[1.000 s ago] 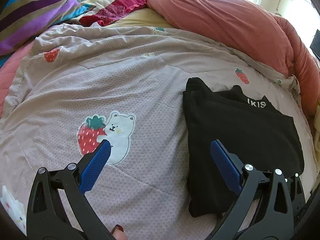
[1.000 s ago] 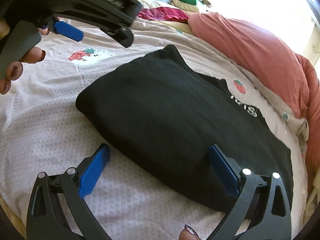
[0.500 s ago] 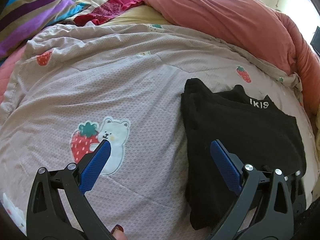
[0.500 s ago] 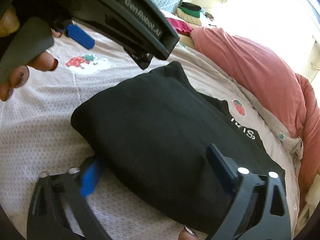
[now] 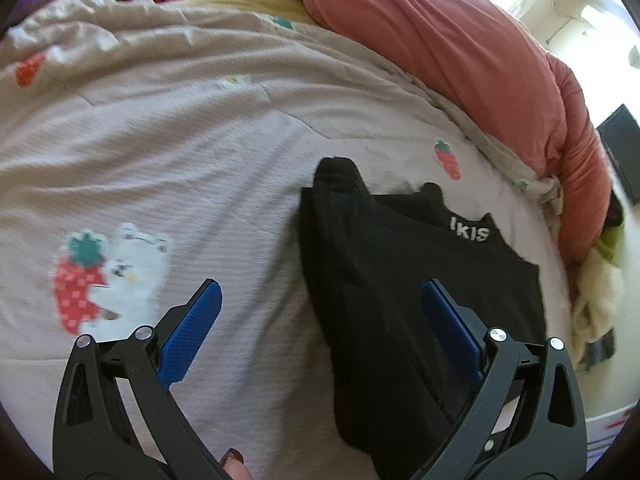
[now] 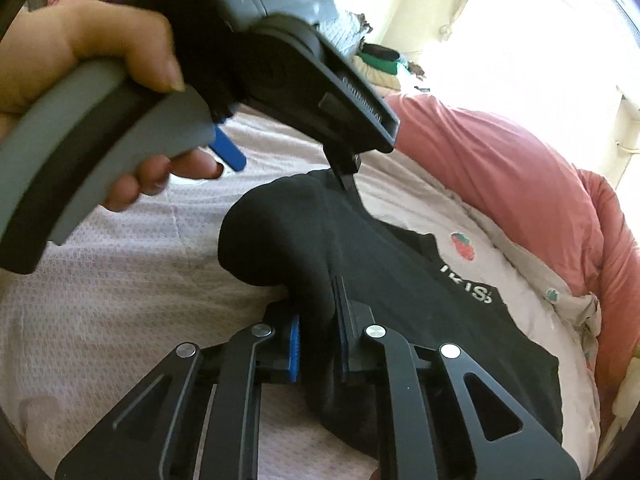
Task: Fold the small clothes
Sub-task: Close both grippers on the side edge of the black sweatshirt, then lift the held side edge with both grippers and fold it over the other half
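I am pinching the near edge of the black garment point(image 6: 400, 292) with my right gripper point(image 6: 318, 344), its blue pads nearly together with a bunched fold of cloth between them. My left gripper point(image 5: 320, 312) is hovering with its jaws spread wide, holding nothing, its right finger over the garment, which is lying on the strawberry-print quilt point(image 5: 180, 152), right of centre.
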The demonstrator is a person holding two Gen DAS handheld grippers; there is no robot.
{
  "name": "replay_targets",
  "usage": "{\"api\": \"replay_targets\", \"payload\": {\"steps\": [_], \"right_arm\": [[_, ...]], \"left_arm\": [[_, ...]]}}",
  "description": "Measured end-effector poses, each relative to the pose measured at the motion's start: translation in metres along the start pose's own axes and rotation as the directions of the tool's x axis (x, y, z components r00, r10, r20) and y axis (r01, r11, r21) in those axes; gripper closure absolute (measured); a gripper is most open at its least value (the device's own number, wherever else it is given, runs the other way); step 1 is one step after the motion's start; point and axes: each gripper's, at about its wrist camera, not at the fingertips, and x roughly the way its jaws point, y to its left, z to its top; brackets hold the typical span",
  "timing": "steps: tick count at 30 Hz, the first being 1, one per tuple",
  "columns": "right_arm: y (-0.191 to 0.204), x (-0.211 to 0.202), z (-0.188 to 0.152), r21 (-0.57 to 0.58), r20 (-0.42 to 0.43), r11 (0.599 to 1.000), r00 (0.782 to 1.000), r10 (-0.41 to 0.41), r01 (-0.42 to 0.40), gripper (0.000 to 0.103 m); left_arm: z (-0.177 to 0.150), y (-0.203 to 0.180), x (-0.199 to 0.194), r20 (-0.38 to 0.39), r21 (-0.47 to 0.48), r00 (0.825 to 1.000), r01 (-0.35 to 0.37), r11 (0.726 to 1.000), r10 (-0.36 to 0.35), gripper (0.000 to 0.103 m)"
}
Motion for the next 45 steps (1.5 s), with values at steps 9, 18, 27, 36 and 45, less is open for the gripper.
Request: {"api": "replay_targets", "payload": {"steps": [9, 18, 27, 36, 45], "right_arm": [[-0.017, -0.015, -0.005, 0.053, 0.031, 0.999, 0.999, 0.007, -0.009, 0.091], [-0.026, -0.022, -0.007, 0.106, 0.04, 0.994, 0.999, 0.01, -0.014, 0.092], [-0.044, -0.048, -0.012, 0.161, 0.08, 0.987, 0.996, -0.032, 0.019, 0.092], [-0.069, -0.077, -0.025, 0.23, 0.112, 0.972, 0.99, -0.082, 0.054, 0.096], [-0.096, -0.097, -0.048, 0.305, 0.118, 0.95, 0.987, -0.11, 0.069, 0.096]], "left_arm": [[0.007, -0.021, 0.027, -0.076, -0.013, 0.994, 0.081, 0.997, -0.081, 0.018], [0.001, -0.051, 0.028, -0.082, 0.105, 0.996, 0.046, 0.993, -0.038, 0.085], [-0.002, -0.087, -0.002, -0.008, 0.186, 0.999, 0.044, 0.981, -0.044, 0.088], [-0.01, -0.131, -0.02, 0.035, 0.233, 0.997, 0.056, 0.971, -0.066, 0.088], [-0.02, -0.176, -0.022, 0.05, 0.279, 0.996, 0.056, 0.959, -0.073, 0.088]]}}
